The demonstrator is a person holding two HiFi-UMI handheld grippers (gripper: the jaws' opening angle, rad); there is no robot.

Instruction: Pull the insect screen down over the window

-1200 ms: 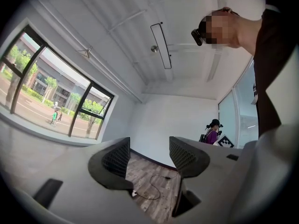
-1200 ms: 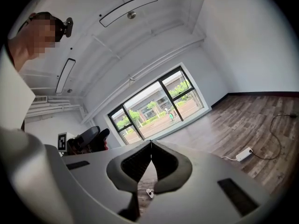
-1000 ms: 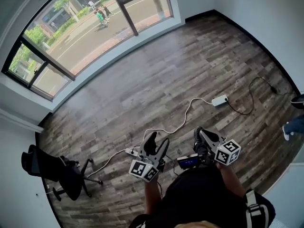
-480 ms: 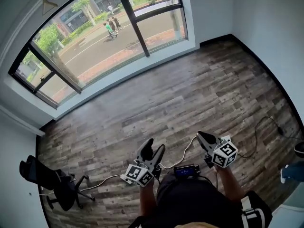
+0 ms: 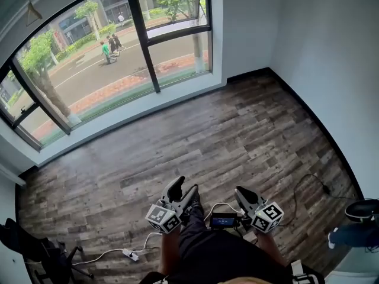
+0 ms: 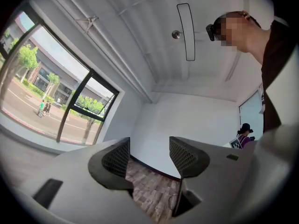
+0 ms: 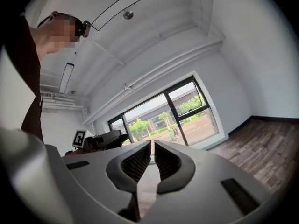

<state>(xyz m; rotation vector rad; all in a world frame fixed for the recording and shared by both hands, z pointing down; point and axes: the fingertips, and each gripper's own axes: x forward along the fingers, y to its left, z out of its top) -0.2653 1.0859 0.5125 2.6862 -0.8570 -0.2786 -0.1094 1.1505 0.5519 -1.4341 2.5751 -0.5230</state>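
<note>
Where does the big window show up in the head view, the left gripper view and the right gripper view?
Head view: the window fills the upper left.
Left gripper view: it runs along the left edge.
Right gripper view: it sits in the centre, slightly below the middle.
Shared landmark: the pedestrians on the road outside.

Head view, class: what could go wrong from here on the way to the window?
The power strip and white cable lie on the floor beside the person: a likely trip hazard. The right tool is shut and the left tool open, both empty and far from the window; the right probably must open before gripping anything.
</note>
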